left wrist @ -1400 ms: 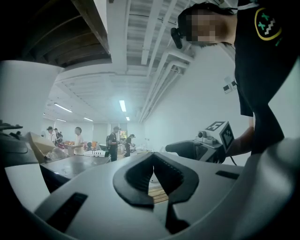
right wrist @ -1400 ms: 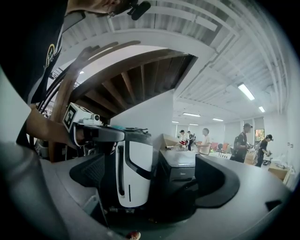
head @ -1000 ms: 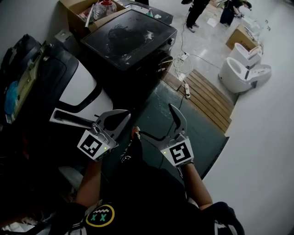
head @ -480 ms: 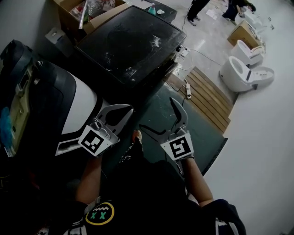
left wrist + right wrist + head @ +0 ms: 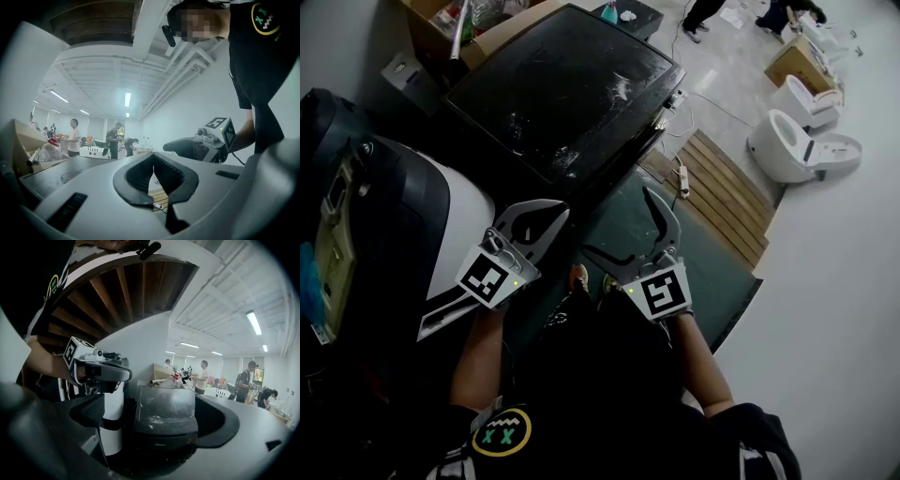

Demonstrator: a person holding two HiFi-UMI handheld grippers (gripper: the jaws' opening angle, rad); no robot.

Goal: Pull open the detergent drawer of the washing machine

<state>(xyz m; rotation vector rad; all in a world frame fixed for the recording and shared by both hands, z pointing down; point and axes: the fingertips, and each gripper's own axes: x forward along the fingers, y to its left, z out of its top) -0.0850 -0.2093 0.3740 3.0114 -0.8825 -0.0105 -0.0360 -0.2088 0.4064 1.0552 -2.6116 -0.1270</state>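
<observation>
A white and black washing machine stands at the left of the head view, and shows as a white body in the right gripper view. A pale strip juts from its front low down; I cannot tell whether it is the detergent drawer. My left gripper hovers beside the machine's right edge, jaws shut on nothing. My right gripper hangs over the green floor mat, wide open and empty. No jaw touches the machine.
A black top-loading machine with a dusty lid stands behind, also in the right gripper view. Wooden slats, a power strip and toilets lie to the right. A cardboard box stands at the back left, with people further off.
The head view has swung, so both machines sit lower and nearer in frame. Both grippers keep much the same pose, the left one now nearer the white machine's edge.
</observation>
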